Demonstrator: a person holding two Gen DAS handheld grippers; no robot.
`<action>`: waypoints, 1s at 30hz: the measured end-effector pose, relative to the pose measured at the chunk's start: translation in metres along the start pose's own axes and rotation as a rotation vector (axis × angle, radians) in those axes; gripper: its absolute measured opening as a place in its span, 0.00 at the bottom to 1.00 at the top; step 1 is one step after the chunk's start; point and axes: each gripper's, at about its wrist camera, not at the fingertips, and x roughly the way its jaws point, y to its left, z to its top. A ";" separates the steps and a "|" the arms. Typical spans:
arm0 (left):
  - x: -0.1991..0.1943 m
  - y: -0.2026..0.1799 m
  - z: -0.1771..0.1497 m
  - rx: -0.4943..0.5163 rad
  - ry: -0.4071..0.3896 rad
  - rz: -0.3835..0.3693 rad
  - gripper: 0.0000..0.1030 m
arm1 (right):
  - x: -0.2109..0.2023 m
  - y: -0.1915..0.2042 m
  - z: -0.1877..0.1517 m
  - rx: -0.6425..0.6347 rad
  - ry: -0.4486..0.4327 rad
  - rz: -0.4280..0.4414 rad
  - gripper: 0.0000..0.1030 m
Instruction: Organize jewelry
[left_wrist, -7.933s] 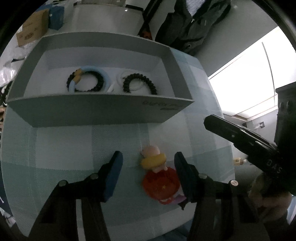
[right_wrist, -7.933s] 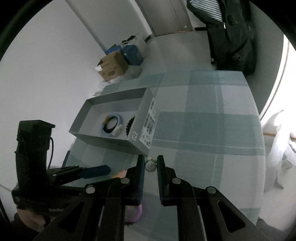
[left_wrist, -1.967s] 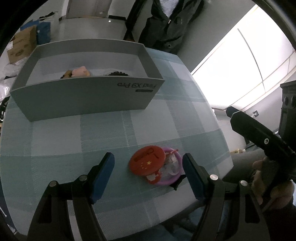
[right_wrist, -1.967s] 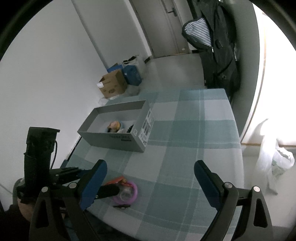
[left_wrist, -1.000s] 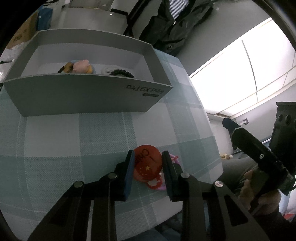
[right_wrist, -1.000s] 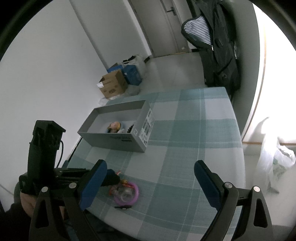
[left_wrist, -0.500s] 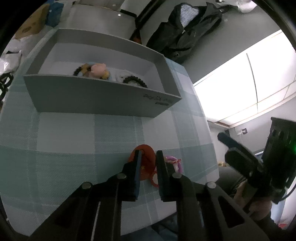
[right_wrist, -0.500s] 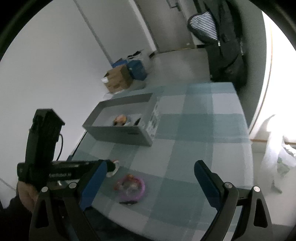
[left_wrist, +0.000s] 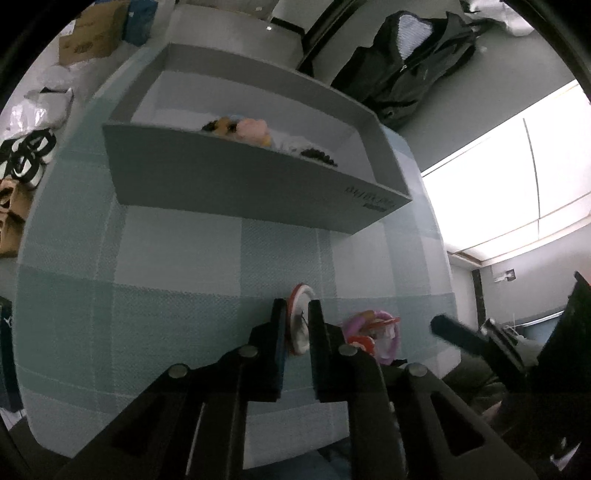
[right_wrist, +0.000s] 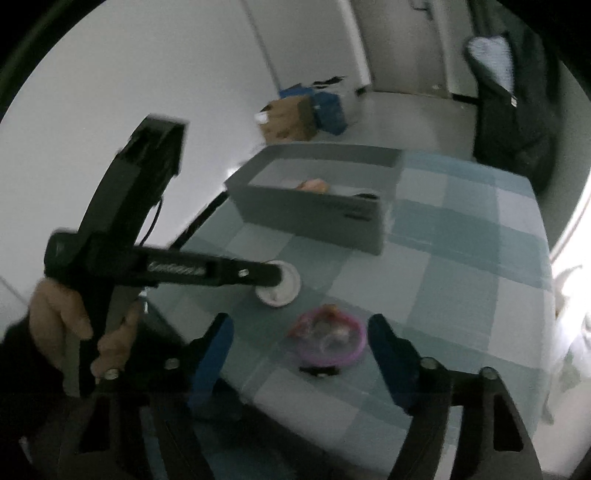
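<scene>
My left gripper (left_wrist: 295, 321) was clamped on the round red-and-white badge (left_wrist: 300, 325); my right gripper (right_wrist: 300, 343) gaped wide above the purple plastic ring (right_wrist: 328, 339).

Your left claw (left_wrist: 295, 325) pinches a round disc (left_wrist: 300, 326), red on one face and white on the other, held on edge above the checked counter (left_wrist: 177, 258). Just right of it a pink ring (right_wrist: 327, 338) lies flat on the counter with small red and pale trinkets piled inside; a small dark piece (right_wrist: 319, 370) sits at its near edge. Farther back stands the open grey box (left_wrist: 236, 184), holding a pink and yellow figure (left_wrist: 253, 131) on a dark beaded bracelet (left_wrist: 216, 125), and to the right another black beaded bracelet (left_wrist: 317, 155).
</scene>
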 end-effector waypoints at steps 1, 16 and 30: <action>0.002 -0.001 0.000 0.004 0.009 -0.010 0.08 | 0.003 0.003 -0.001 -0.017 0.011 0.004 0.57; -0.023 0.006 0.004 0.003 -0.051 0.017 0.03 | 0.033 0.023 -0.002 -0.141 0.070 -0.078 0.26; -0.046 -0.005 0.010 0.011 -0.148 -0.026 0.03 | 0.030 0.029 -0.002 -0.236 0.031 -0.154 0.01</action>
